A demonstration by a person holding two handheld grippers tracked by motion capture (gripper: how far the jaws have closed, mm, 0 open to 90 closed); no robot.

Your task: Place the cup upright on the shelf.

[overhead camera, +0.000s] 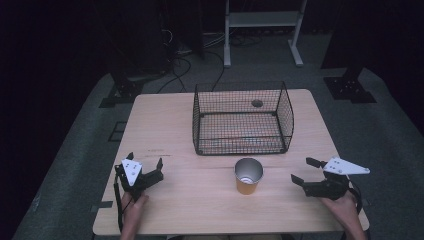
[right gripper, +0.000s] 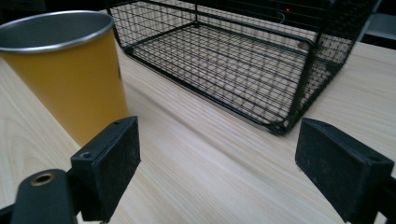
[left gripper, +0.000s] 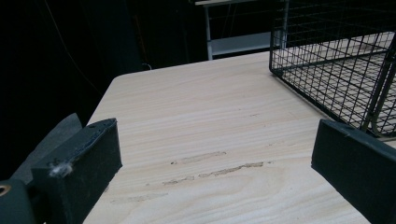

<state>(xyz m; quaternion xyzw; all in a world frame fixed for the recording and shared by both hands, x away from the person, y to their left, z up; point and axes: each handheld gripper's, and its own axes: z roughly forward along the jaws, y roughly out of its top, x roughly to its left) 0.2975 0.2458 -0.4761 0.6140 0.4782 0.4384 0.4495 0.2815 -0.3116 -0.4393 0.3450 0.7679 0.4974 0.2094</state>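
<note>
The left gripper [overhead camera: 145, 166] is held with jaws apart, nothing between them. To its right, an orange cup [overhead camera: 248, 176] is seen upright, just before the wire basket [overhead camera: 242, 119]. Beyond the cup, the right gripper [overhead camera: 304, 170] is spread wide, the cup just beside its left jaw.

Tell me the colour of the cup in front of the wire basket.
The cup is yellow-orange outside with a silvery metal rim and inside; the right gripper view shows it best.

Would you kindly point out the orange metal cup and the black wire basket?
orange metal cup [overhead camera: 247, 187], high view, on its orange side wall.
black wire basket [overhead camera: 243, 146], high view, on its near wire wall.
</note>
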